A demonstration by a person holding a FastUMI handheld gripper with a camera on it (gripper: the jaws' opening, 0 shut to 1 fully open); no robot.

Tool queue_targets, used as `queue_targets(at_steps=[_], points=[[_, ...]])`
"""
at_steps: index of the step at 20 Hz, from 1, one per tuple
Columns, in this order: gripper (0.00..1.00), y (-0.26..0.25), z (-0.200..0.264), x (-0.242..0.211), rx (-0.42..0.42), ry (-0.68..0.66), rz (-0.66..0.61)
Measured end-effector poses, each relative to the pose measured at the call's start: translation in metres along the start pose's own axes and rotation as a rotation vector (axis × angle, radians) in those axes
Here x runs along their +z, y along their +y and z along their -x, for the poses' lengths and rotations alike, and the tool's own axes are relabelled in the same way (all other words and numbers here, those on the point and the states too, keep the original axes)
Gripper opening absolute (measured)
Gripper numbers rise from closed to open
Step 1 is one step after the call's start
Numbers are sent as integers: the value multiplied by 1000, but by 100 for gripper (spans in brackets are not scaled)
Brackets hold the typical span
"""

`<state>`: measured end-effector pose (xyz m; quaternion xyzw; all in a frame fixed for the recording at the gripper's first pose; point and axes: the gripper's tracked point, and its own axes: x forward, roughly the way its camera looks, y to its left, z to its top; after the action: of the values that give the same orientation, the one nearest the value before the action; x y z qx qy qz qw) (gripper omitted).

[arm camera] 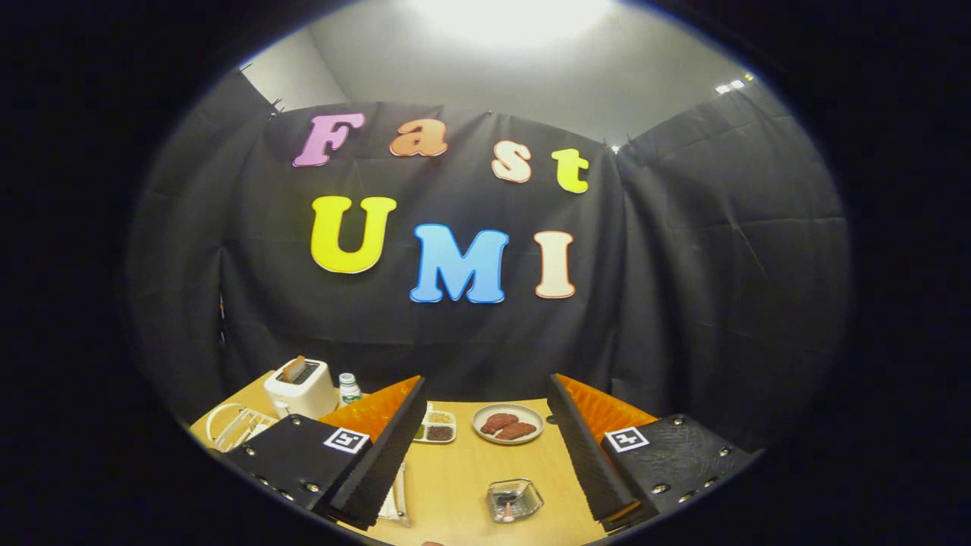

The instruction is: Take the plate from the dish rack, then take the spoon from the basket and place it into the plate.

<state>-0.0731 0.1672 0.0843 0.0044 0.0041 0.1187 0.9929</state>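
My gripper [485, 390] is open and held above the wooden table [463, 470], with nothing between its fingers. A white wire dish rack [237, 428] stands at the table's left end, beyond the left finger, and a pale curved rim that looks like the plate [215, 419] stands in it. A small clear basket [514, 499] sits on the table between the fingers, closer to the right one. A small utensil lies in it, too small to identify with certainty.
A white toaster [302, 388] and a small bottle [349, 388] stand behind the rack. A compartment tray [438, 427] and a plate of brown food [508, 422] lie ahead between the fingers. A pale flat item [396, 497] lies beside the left finger.
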Motion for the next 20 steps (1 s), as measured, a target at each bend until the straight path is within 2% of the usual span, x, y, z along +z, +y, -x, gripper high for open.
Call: queue_targets(at_steps=[6, 10, 14, 20], points=[[96, 78, 8, 22, 87, -15, -18], [96, 110, 1, 20, 105, -9, -9], [96, 136, -15, -7, 78, 50, -21], [96, 170, -48, -76, 43, 190, -4]])
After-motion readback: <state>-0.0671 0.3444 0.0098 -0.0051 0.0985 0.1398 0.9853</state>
